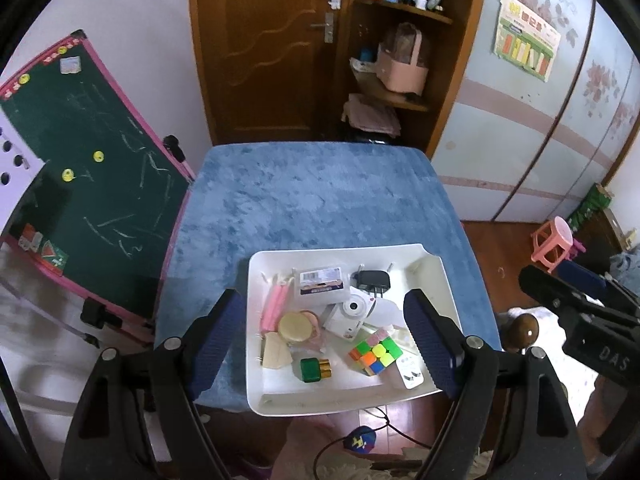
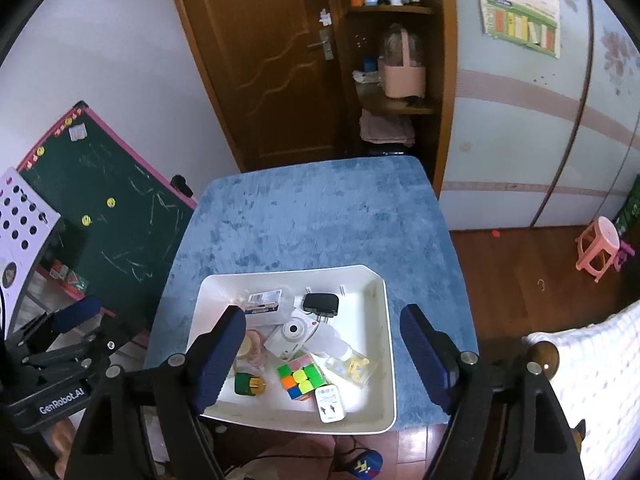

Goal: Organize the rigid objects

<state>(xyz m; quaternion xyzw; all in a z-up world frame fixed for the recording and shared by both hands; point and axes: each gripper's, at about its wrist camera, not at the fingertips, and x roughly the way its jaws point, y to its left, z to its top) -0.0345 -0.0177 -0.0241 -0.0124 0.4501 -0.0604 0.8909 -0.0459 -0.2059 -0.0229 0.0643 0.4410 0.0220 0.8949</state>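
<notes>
On the near edge of the blue-covered table (image 1: 320, 196), toward its right corner, I see the white tray (image 1: 434, 280), its front rim overhanging the table edge. Inside it, the Rubik's cube (image 1: 372, 354) lies near the front right, with a white plug adapter (image 1: 410, 376) just beside it at the front rim. A green battery case (image 1: 314, 369) sits front centre, a round yellow tin (image 1: 296, 327) behind it, and pink candles (image 1: 274, 306) along the left wall. A white toy camera (image 1: 352, 314) lies mid-tray, touching the clear plastic box (image 1: 320, 282) at the back; the black charger (image 1: 374, 280) rests near the back rim.

My left gripper (image 1: 325, 340) hangs over the tray with its jaws spread wide and nothing between them, one finger outside the left wall, the other over the right part. My right gripper (image 2: 322, 354) is likewise released and empty, spanning the tray's right half and the bare cloth beyond its right rim.

Behind the tray the cloth is bare up to the far edge. A green chalkboard (image 1: 100, 184) leans close to the table's left edge; wooden floor (image 2: 520, 264) lies off the right.
</notes>
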